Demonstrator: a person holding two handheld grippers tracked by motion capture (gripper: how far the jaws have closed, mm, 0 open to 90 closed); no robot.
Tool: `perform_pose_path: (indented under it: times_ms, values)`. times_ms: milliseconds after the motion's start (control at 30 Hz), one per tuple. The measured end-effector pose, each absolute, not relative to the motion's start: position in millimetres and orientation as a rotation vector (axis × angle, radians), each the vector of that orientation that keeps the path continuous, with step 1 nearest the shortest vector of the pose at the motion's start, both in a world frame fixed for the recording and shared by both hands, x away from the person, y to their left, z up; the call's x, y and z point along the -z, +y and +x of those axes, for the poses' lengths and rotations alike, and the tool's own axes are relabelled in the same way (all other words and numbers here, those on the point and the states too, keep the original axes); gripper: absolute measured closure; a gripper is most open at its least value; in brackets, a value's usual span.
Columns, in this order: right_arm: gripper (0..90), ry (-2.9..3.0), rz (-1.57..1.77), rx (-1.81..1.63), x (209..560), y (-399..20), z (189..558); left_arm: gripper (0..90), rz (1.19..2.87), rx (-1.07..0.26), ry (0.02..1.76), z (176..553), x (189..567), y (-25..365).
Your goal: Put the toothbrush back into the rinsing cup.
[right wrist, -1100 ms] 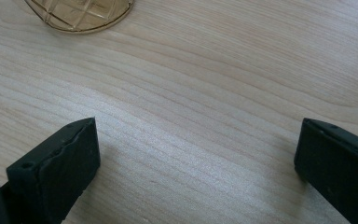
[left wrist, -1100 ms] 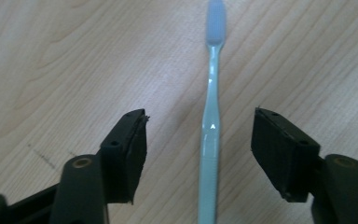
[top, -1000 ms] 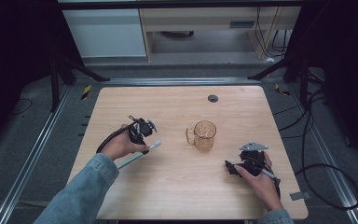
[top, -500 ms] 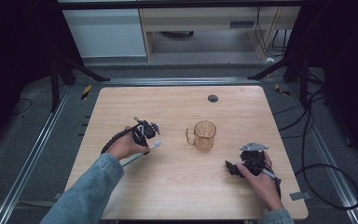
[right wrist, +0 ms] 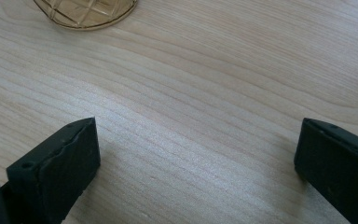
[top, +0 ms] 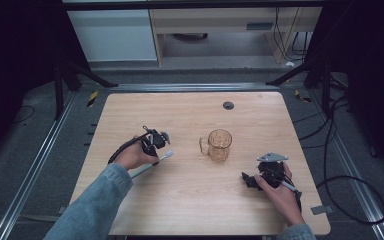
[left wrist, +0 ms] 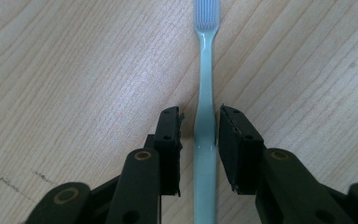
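A wooden surface [top: 190, 200] is seen from above, with a person's two forearms coming in from the near edge, each hand holding a gripper. Compared with a second ago, the left gripper [top: 161, 141] sits slightly farther toward the middle of the surface, and its fingers have just been closing around a toothbrush [top: 152, 164]. In the left gripper view the pale blue-green toothbrush [left wrist: 206, 116] runs straight between the two black fingers [left wrist: 170, 149]; the one on the right of that view touches the handle, while a thin gap remains on the left, so the grip is not yet clenched. The toothbrush lies flat in the left half of the surface, its long axis slanting from the near left up toward the middle, bristle head pointing toward an amber glass mug [top: 218, 145] near the centre. The right gripper [top: 252, 181] rests near the right near corner, unmoved, its fingers [right wrist: 60, 163] released and spread wide over bare wood. No writing is readable anywhere.
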State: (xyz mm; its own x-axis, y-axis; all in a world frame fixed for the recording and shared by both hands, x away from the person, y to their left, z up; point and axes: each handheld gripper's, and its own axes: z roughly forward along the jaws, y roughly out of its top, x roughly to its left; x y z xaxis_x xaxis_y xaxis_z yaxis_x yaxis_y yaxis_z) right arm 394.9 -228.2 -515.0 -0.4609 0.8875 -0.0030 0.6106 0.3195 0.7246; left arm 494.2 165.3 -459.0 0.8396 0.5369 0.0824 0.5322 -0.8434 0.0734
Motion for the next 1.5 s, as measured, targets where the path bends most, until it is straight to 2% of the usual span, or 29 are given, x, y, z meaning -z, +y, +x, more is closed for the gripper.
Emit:
perform_pose_path:
  times_ms: [933, 1300, 1500]
  values:
    - [0.5, 2.198, 1.315, -0.938, 515, -229, 395, 79.1, 2.949, -0.131, 0.851, 493, 462, 162]
    - [0.4, 2.199, 1.318, -0.939, 515, -229, 395, 79.2, 2.724, -0.259, 0.833, 477, 408, 174]
    - [0.6, 2.2, 1.312, -0.937, 515, -229, 395, 79.2, 2.632, -0.302, 0.831, 474, 396, 175]
